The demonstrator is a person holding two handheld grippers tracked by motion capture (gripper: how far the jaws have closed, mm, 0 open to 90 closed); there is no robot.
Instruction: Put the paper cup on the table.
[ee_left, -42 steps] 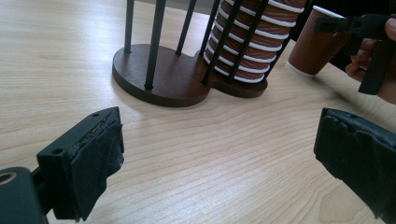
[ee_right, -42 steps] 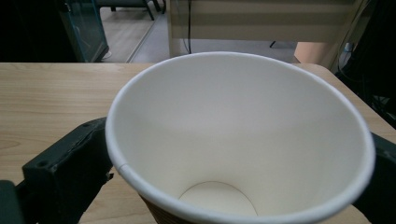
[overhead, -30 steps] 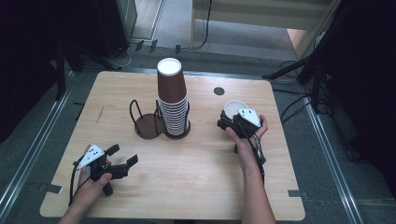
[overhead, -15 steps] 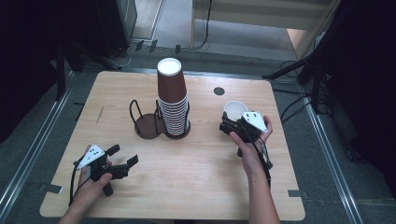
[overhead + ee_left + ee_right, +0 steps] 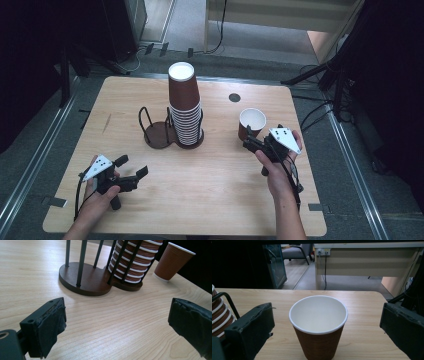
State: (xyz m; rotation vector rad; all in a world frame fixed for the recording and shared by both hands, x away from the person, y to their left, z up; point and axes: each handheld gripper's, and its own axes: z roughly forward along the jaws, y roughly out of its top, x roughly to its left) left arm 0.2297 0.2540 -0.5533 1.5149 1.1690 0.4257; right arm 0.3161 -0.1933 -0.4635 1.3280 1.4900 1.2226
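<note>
Right now I am holding my right gripper (image 5: 254, 144) wide open just behind the single cup (image 5: 251, 123), gripping nothing; the cup is standing upright on the table (image 5: 210, 190), right of the stacked cups (image 5: 184, 112) in their holder (image 5: 159, 136). My left gripper (image 5: 131, 172) is resting open and empty, well apart. Closing off-centre could tip or crush the thin cup. Since a second ago my right hand has been drawing back, leaving the cup apparently free, though contact is hard to judge.

Cup stack (image 5: 184, 112) between grippers, table (image 5: 210, 180) bare
</note>
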